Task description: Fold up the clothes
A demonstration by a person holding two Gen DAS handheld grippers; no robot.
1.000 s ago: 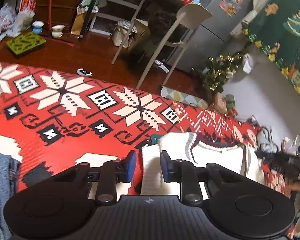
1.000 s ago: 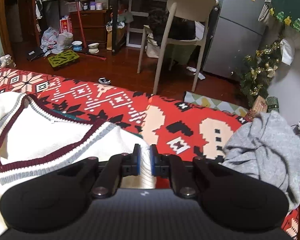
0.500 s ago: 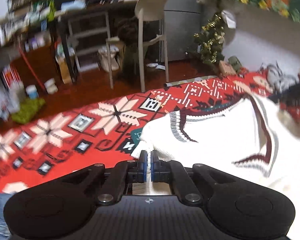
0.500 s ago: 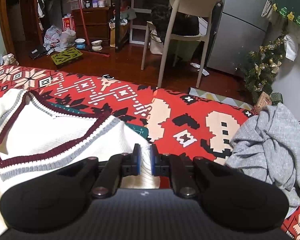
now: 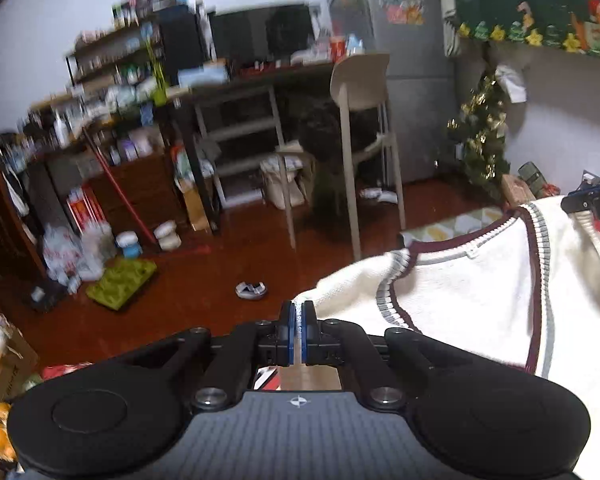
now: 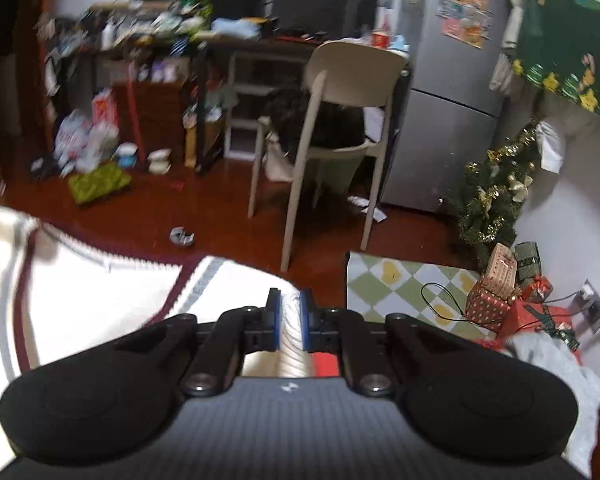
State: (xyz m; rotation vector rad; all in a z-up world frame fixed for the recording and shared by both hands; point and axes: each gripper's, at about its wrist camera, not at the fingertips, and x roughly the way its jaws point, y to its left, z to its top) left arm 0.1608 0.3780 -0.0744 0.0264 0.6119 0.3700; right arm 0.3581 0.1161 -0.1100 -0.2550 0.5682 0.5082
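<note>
Ahead of you the dark red wooden floor (image 6: 228, 216) is spreading across the room — glossy and cluttered. A small grey round object (image 6: 182, 237) is lying on it by itself, and a green slab (image 6: 99, 177) is sitting further back, near two pale bowls (image 6: 159, 159) and a heap of plastic bags (image 6: 80, 136). A cream chair (image 6: 332, 128) is standing on the boards, with a green-and-white checked mat (image 6: 404, 284) lying to its right. Wrapped gift boxes (image 6: 504, 284) are piling up beside a small decorated tree (image 6: 496, 196) — all resting on the floor by the wall. A red broom (image 5: 120, 192) is leaning at the back.
</note>
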